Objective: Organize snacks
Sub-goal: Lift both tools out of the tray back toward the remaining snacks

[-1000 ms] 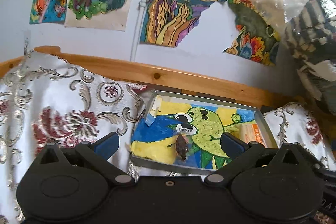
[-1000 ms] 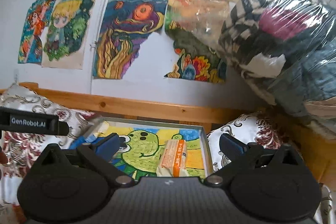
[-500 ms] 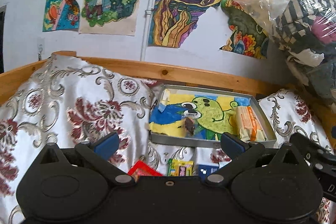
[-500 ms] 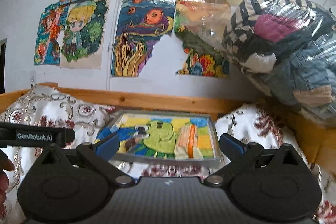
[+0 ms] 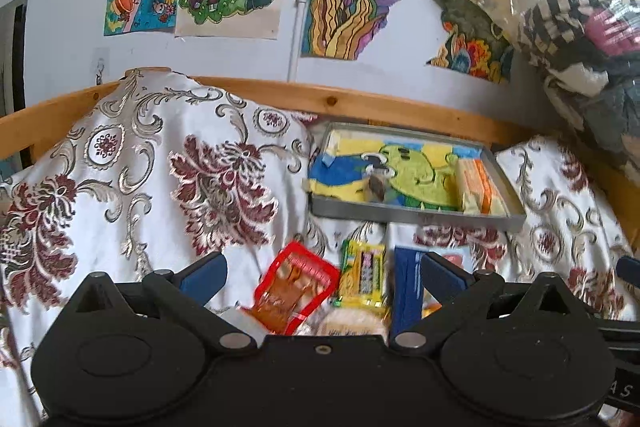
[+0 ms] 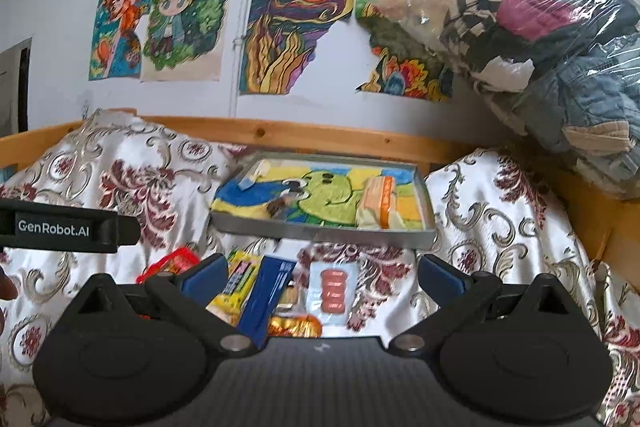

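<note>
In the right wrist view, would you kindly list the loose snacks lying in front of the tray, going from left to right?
red packet → yellow packet → dark blue packet → clear packet of pink rounds

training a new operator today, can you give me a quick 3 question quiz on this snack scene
1. True or false: the metal tray holds no snacks yet.
2. Which packet lies nearest the left gripper: A. the red packet, B. the orange-striped packet, C. the clear packet of pink rounds?
3. Fill in: both the left gripper and the right gripper are ____.

Key: 1. False, the orange-striped packet and a small dark snack lie in it. 2. A. 3. Open, holding nothing.
</note>
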`<action>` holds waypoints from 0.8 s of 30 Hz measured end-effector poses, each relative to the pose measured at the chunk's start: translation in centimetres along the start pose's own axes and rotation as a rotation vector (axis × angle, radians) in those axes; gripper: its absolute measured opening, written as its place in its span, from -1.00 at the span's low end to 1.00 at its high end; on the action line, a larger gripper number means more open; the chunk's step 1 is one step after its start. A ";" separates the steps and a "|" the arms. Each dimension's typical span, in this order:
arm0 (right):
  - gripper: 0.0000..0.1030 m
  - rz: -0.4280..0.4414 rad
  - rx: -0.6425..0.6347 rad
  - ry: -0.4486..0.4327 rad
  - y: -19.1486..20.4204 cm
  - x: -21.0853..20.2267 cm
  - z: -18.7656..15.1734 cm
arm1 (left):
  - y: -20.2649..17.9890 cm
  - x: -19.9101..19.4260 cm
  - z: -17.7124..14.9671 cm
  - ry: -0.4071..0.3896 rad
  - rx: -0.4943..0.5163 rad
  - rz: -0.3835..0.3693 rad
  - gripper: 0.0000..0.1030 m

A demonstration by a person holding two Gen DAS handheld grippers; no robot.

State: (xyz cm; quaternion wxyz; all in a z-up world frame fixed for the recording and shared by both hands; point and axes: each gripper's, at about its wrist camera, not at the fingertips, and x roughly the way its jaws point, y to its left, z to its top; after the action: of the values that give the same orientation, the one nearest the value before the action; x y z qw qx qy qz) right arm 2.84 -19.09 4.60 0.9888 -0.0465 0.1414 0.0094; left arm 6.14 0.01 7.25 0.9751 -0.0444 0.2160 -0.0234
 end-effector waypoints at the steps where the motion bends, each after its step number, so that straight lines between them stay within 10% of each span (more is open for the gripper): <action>1: 1.00 0.003 -0.002 0.004 0.2 -0.1 -0.2 | 0.1 -0.1 -0.3 0.005 0.004 0.002 0.98; 24: 1.00 0.060 -0.062 0.157 1.8 2.7 -4.8 | 3.1 2.3 -5.0 0.179 0.080 0.027 0.98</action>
State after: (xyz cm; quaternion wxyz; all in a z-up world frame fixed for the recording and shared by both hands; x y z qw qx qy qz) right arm 4.06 -17.71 -0.91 0.9720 -0.0737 0.2194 0.0397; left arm 6.18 2.56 1.44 0.9531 -0.0001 0.3017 -0.0225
